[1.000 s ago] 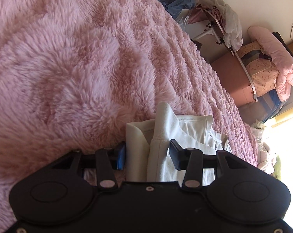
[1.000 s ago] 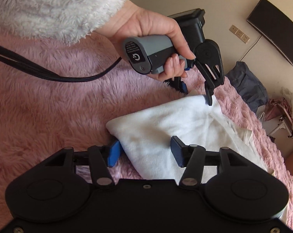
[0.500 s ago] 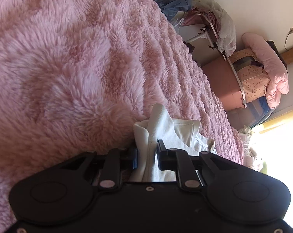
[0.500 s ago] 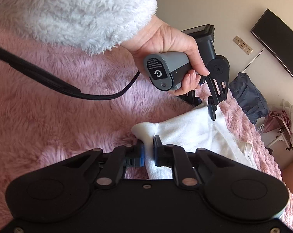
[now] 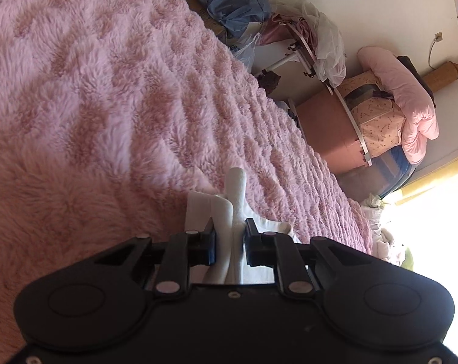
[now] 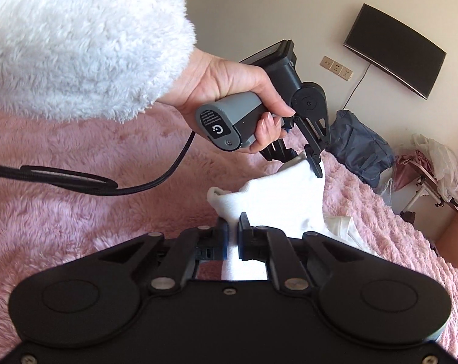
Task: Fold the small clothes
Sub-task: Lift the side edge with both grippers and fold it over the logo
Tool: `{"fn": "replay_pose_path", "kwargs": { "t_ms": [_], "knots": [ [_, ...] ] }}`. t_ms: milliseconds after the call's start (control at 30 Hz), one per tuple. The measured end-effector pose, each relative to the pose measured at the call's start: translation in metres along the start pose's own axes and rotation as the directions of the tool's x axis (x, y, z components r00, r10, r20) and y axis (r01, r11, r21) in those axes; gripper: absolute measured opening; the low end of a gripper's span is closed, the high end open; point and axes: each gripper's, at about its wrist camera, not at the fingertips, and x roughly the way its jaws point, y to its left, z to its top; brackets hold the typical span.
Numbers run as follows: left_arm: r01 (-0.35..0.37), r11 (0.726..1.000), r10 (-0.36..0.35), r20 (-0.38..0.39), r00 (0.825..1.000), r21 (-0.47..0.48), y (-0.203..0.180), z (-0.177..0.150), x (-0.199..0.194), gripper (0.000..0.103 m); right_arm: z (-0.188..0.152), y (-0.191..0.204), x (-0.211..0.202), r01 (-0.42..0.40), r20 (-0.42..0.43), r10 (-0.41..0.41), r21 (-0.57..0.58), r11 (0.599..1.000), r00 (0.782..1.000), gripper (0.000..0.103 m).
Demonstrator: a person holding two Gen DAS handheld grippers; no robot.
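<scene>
both grippers pinch one edge of the white garment (image 6: pixel 277 200), left gripper (image 6: pixel 315 163) and right gripper (image 6: pixel 233 227) apart, lifting it off the pink blanket (image 5: pixel 107 91), probably for folding over.

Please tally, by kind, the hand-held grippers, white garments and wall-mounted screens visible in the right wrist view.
Hand-held gripper: 2 (left hand-held gripper, right hand-held gripper)
White garment: 1
Wall-mounted screen: 1
Total: 4
</scene>
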Motion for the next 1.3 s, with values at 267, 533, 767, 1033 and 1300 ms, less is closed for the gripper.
{"fn": "replay_pose_path", "kwargs": {
  "t_ms": [267,533,767,1033,1300],
  "knots": [
    [0.008,0.993,-0.004,-0.038,0.999,0.122,-0.089,-0.018,0.049,0.013,-0.024,-0.056,-0.037,0.089,0.019,-0.091,0.105,0.991,0.996,0.006],
    [0.013,0.982,0.005,-0.094,0.996,0.189,-0.167,-0.051,0.125,0.013,-0.066,-0.120,-0.068,0.201,-0.024,-0.201,0.216,0.955,0.979,0.006],
    [-0.001,0.971,0.034,-0.135,0.990,0.241,-0.216,-0.084,0.189,0.013,-0.107,-0.168,-0.080,0.275,-0.082,-0.263,0.336,0.901,0.961,0.006],
    [-0.036,0.954,0.092,-0.176,0.980,0.298,-0.245,-0.116,0.244,0.013,-0.152,-0.200,-0.088,0.331,-0.143,-0.299,0.418,0.846,0.944,0.006],
    [-0.073,0.941,0.143,-0.193,0.971,0.332,-0.248,-0.136,0.277,0.013,-0.183,-0.209,-0.089,0.357,-0.192,-0.301,0.462,0.812,0.934,0.006]
  ]
}}
